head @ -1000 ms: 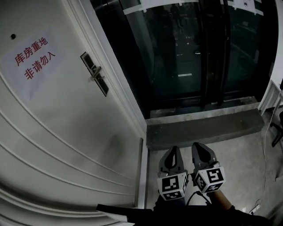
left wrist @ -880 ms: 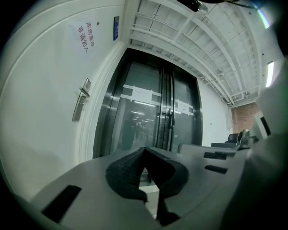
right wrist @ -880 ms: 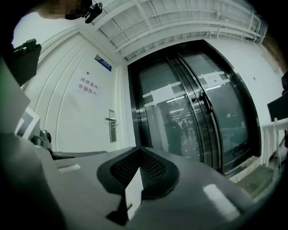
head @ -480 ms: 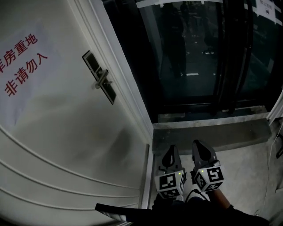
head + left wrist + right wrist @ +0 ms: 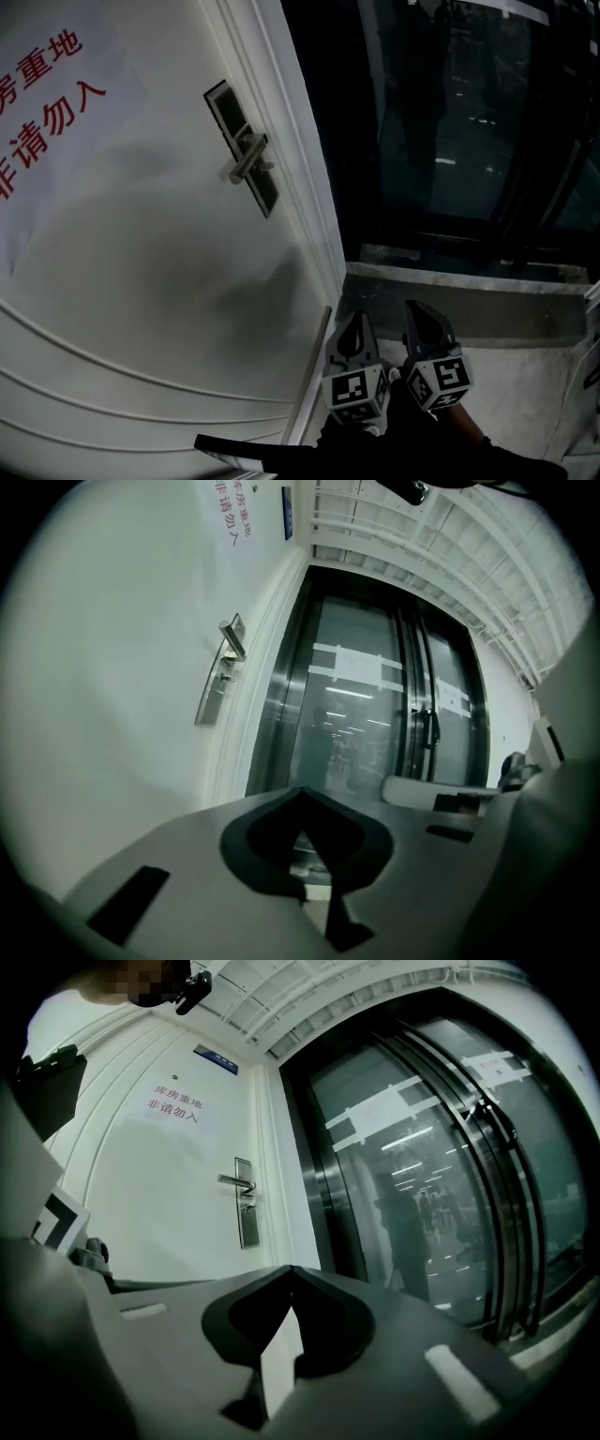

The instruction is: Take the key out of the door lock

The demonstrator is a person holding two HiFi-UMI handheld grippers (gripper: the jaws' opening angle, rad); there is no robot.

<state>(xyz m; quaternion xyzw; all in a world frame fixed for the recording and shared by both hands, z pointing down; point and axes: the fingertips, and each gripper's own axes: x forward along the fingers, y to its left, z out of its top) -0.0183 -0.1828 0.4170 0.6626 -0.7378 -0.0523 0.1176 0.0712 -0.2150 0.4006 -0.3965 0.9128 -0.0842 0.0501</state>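
The door lock, a dark upright plate with a silver lever handle, sits on the white door close to its right edge, high in the head view and well apart from both grippers. In the left gripper view a small stub shows on the plate just under the handle; it is too small to say whether that is the key.

Compared with 1 second ago, the plate has slid rightward and looks larger in the head view. The paper sign with red characters now runs off the left edge. Less of the concrete step below the dark glass doors is in view.

The 2 grippers remain low at the bottom of the head view, side by side and near each other, as they were before. The left gripper has its jaws brought together at the tips, with nothing between them, and the same shows in its own view. The right gripper is likewise closed on nothing, tips meeting. Both point toward the foot of the door frame and the step, and neither touches the door.
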